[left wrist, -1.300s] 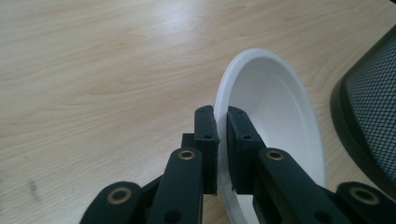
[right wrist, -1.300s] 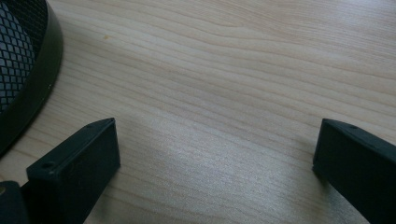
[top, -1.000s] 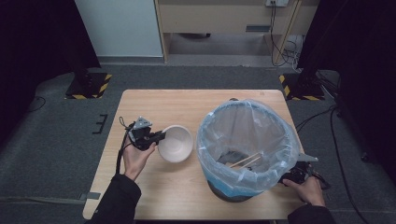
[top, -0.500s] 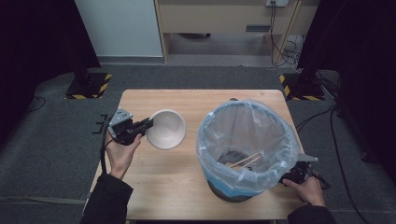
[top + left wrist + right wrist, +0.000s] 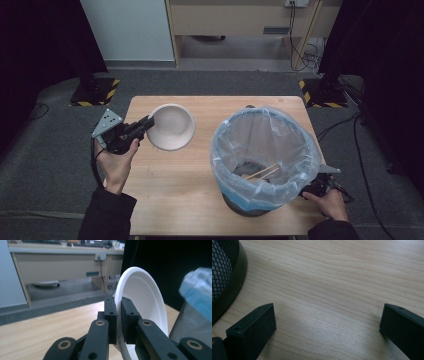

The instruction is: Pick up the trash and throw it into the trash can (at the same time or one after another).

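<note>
Bowl (image 5: 171, 126) is hanging tilted over the desk's (image 5: 180, 185) left side, left gripper (image 5: 145, 124) fingers pinching only its thin rim, so it is risking slipping before the lined bin (image 5: 262, 150); right gripper (image 5: 327, 325) fingers are standing wide on the desk.

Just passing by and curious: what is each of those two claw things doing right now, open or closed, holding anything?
Left gripper: shut on the rim of the white bowl.
Right gripper: open, holding nothing, above the wooden table.
</note>
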Demonstrator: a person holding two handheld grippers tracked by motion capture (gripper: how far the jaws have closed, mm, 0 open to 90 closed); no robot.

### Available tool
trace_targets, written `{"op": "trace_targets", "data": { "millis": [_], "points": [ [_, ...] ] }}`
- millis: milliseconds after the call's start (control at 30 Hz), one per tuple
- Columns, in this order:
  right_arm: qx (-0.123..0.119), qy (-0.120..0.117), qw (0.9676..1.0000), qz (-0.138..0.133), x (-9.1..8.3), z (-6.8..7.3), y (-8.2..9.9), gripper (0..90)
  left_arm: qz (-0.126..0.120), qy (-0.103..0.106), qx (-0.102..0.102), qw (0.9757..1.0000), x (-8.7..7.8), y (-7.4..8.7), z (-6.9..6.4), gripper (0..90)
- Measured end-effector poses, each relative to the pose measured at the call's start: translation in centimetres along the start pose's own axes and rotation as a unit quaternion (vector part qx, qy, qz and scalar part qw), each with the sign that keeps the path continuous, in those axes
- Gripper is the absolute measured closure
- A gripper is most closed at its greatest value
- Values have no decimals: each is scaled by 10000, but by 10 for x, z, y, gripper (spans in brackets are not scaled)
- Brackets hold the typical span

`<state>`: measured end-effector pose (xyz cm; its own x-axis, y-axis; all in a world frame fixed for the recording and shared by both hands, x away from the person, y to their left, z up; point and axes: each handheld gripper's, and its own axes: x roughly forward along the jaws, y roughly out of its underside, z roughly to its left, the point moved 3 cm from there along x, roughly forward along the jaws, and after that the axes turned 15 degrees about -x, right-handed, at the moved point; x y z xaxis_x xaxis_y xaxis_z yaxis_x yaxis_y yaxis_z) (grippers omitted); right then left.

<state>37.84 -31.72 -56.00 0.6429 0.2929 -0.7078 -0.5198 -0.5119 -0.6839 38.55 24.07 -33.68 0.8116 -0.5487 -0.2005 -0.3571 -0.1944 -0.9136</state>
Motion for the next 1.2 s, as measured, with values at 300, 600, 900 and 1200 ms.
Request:
{"op": "trace_targets", "data": {
  "millis": [300,600,900,1200],
  "points": [
    [2,2,10000,1,0,0,0,6,-348,281,66,9990,-18,-15,-17,839],
    [1,3,10000,1,0,0,0,6,-620,645,96,9959,-31,-25,-35,840],
    [2,2,10000,2,0,0,0,6,-864,985,198,9912,-44,-33,-54,840],
    [-1,1,10000,0,0,0,0,6,-1026,1195,326,9870,-53,-37,-71,839]
  ]
}}
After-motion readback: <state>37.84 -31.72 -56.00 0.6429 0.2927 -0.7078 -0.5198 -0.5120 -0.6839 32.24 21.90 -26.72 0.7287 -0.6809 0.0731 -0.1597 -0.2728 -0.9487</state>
